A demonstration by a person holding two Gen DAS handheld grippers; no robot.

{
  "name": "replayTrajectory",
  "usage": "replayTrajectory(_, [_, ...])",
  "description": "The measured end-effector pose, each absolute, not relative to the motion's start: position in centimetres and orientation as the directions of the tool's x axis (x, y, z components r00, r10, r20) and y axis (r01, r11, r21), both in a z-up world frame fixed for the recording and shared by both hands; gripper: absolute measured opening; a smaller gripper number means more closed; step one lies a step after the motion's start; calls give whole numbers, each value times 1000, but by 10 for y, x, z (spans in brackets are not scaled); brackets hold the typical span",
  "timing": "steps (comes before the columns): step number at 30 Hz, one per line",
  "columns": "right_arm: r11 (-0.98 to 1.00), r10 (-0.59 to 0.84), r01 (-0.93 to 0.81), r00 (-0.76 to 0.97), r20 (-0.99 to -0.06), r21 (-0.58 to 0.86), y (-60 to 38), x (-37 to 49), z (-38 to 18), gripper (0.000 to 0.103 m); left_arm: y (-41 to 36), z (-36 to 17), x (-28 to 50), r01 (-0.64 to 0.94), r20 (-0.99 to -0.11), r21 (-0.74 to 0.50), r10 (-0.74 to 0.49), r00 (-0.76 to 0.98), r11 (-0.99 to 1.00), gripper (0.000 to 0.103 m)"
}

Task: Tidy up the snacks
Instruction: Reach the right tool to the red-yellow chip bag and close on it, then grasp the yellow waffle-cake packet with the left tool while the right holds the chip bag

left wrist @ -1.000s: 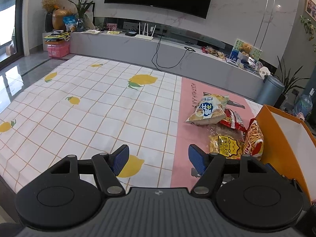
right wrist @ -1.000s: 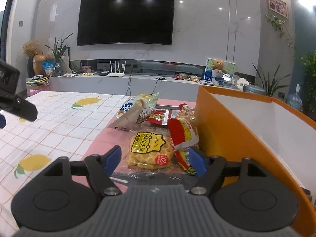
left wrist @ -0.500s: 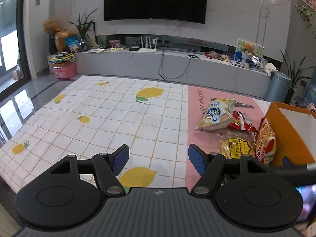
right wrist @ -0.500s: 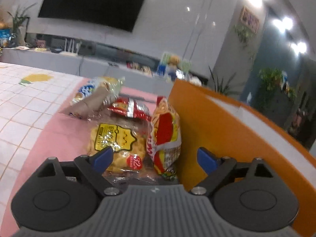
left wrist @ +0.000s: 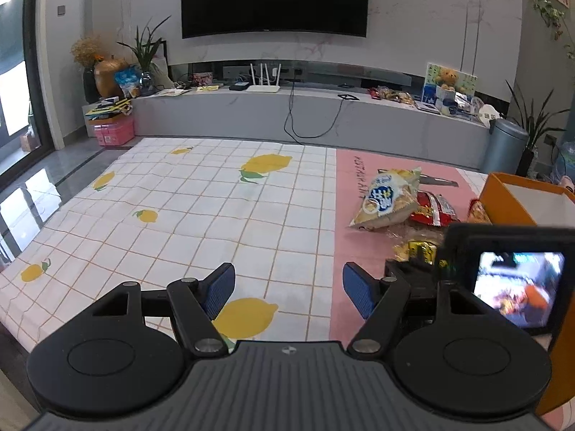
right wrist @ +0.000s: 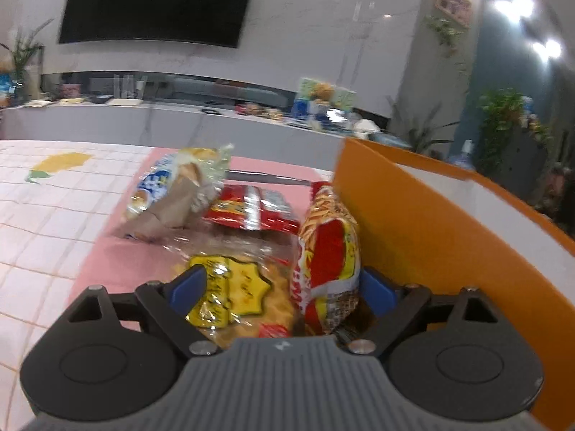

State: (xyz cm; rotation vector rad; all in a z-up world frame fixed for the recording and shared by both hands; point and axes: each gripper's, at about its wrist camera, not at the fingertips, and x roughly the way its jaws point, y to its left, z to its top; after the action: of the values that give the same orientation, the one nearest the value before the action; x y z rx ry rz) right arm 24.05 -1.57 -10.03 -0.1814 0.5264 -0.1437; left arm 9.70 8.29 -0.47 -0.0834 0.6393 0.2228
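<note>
Pink mat: right gripper low, jaws wide around snack bags; left gripper hovering, jaws wide, empty.

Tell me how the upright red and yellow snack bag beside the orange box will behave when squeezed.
The red and yellow snack bag looks puffy, so probably light and crushable. Its glossy film may slip. Standing on end against the orange box, it could topple.

Black linkages, blue ribbed fingers, seemingly grey ridged housing.
</note>
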Motion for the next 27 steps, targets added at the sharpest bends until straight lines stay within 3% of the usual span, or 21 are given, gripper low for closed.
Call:
replayTrajectory(2, [974,-159,58,865,-476,-220,-15,239,-101,77,82,-4,96,-225,-596,-4,178,783,974,81])
replayTrajectory(4, [963,-156,31,875,-459,-269,-11,235,-102,56,81,-3,96,-226,-592,1,183,785,974,81])
replayTrajectory(5, [952,-153,11,882,-446,-306,-7,230,-103,51,81,-3,96,-229,-592,1,185,784,973,81])
replayTrajectory(6, [941,-151,-8,885,-440,-339,-5,228,-104,37,82,-3,96,-234,-594,-3,187,782,972,81])
replayTrajectory(7, [935,-140,-29,886,-442,-354,-5,226,-105,32,83,-3,96,-237,-597,-7,186,780,971,81])
replayTrajectory(12, [944,-114,-42,889,-444,-327,-16,215,-104,26,87,-2,93,-250,-593,-2,200,780,968,81])
replayTrajectory(17, [914,-89,-81,916,-391,-399,-19,172,-103,23,94,0,95,-258,-599,-24,193,777,966,81])
replayTrajectory(23, [907,-22,-163,902,-431,-388,-25,131,-91,23,97,2,90,-259,-589,-24,196,784,965,81])
replayTrajectory(27, [972,61,-169,856,-513,-165,-42,111,-73,23,105,2,92,-276,-606,-47,192,772,960,81])
